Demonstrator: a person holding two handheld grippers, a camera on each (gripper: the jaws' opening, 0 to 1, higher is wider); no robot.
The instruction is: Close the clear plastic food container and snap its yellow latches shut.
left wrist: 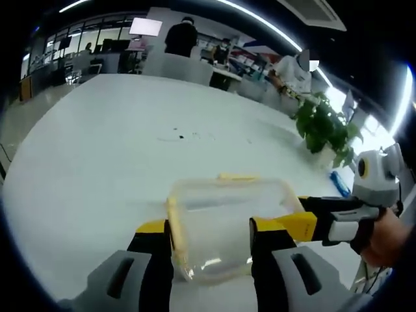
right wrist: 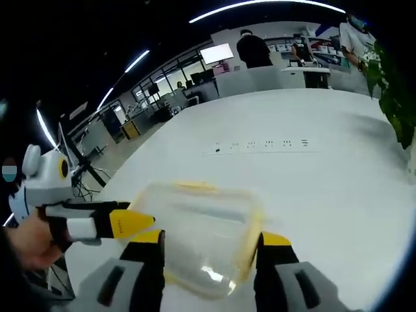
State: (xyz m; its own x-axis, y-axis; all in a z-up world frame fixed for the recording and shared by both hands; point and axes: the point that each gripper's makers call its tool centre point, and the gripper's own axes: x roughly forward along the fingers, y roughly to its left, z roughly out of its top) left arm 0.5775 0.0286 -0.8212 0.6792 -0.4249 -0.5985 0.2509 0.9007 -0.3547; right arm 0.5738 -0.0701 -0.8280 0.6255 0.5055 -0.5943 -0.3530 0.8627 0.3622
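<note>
Clear plastic food container [left wrist: 227,231] with yellow latches [left wrist: 174,224] looked light, slippery, thin-walled; my left gripper [left wrist: 211,244] and right gripper [right wrist: 211,257] both straddled it, jaws wide, so I judged its rims the best hold.

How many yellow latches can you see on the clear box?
2 for sure in the left gripper view: one latch on the far edge of the clear box, another latch along its left side. Others may be hidden behind the jaws.

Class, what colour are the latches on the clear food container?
Yellow. The latches on the container show best in the right gripper view.
</note>
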